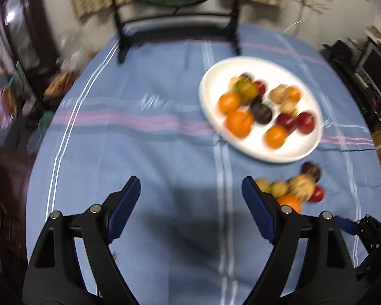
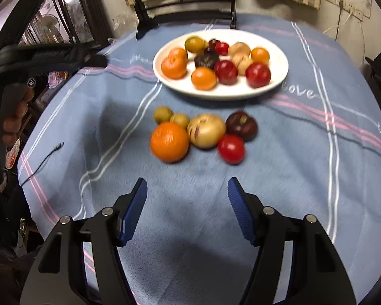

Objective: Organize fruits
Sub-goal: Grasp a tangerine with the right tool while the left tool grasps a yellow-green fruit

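Note:
A white plate (image 2: 221,93) holds several oranges, red, dark purple and pale fruits. On the blue cloth in front of it lies a loose cluster: an orange (image 2: 169,141), a pale yellow fruit (image 2: 206,131), a dark purple fruit (image 2: 242,125), a red fruit (image 2: 231,149) and two small greenish ones (image 2: 163,113). My right gripper (image 2: 187,186) hovers open just short of this cluster, nothing between its fingers. My left gripper (image 1: 191,188) is open over bare cloth. The cluster (image 1: 292,188) lies just beyond its right finger and the plate (image 1: 292,152) lies farther to the right.
A black stand (image 2: 231,5) carrying a round dark dish stands at the table's far edge. The left gripper (image 2: 96,59) and the hand holding it (image 2: 15,117) reach in from the left. A thin black cord (image 2: 45,156) lies on the cloth (image 2: 304,178) at the left.

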### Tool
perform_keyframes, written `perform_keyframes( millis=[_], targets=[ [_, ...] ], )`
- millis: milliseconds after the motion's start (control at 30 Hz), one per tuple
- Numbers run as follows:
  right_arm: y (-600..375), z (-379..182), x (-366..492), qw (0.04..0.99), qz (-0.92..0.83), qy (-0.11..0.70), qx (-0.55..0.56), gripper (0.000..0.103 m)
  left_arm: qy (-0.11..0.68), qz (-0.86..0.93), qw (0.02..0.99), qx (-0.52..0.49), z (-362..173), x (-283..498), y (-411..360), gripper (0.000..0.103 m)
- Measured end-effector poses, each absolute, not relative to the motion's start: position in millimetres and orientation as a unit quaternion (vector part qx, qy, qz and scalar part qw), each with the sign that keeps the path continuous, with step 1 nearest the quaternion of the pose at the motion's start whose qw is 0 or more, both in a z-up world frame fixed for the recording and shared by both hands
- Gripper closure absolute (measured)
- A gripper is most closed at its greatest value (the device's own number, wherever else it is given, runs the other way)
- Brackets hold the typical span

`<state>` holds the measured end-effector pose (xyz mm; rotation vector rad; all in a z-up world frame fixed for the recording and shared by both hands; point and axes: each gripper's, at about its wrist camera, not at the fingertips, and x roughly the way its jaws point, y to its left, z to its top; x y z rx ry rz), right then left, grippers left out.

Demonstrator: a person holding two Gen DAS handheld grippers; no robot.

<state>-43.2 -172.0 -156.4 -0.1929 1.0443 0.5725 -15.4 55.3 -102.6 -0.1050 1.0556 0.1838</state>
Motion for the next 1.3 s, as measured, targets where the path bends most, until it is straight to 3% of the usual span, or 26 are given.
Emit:
perform_keyframes(
  millis=[400, 500, 533, 833, 900, 967, 1067, 1300],
  targets=[
    [-122.7, -186.5, -4.7, 0.806, 0.260, 0.529, -0.050, 0.037, 0.518, 0.074, 0.851, -0.043, -115.6, -42.4, 55.6, 0.018],
    [-115.8, -190.5, 1.3, 0.809, 0.256, 0.527, -0.053, 0.049, 0.524, 0.064, 0.849, -0.037, -118.3, -39.2, 50.0, 0.018],
    [-117.2, -190.6, 2.3, 0.810, 0.254, 0.526, -0.055, 0.058, 0.525, 0.060, 0.848, -0.035, -119.1, -37.7, 48.7, 0.018],
    [-173.3, -174.6, -12.4, 0.802, 0.260, 0.538, 0.011, 0.058, 0.515, -0.039, 0.856, 0.032, -132.0, -14.5, 6.1, 0.018],
    [-185.8, -175.1, -15.5, 0.802, 0.251, 0.542, 0.019, 0.059, 0.505, -0.072, 0.857, 0.075, -139.3, -11.7, -8.7, 0.019],
    [-197.5, -176.1, -17.0, 0.802, 0.237, 0.547, 0.034, 0.059, 0.503, -0.107, 0.852, 0.104, -149.7, -6.9, -18.6, 0.030],
    [-209.5, -178.6, -18.0, 0.802, 0.225, 0.550, 0.055, 0.059, 0.512, -0.138, 0.841, 0.110, -164.5, 6.3, -19.4, 0.040],
    [-215.2, -183.3, -19.9, 0.796, 0.217, 0.560, 0.068, 0.059, 0.512, -0.179, 0.835, 0.096, -181.2, 30.6, -14.8, 0.052]
  ],
)
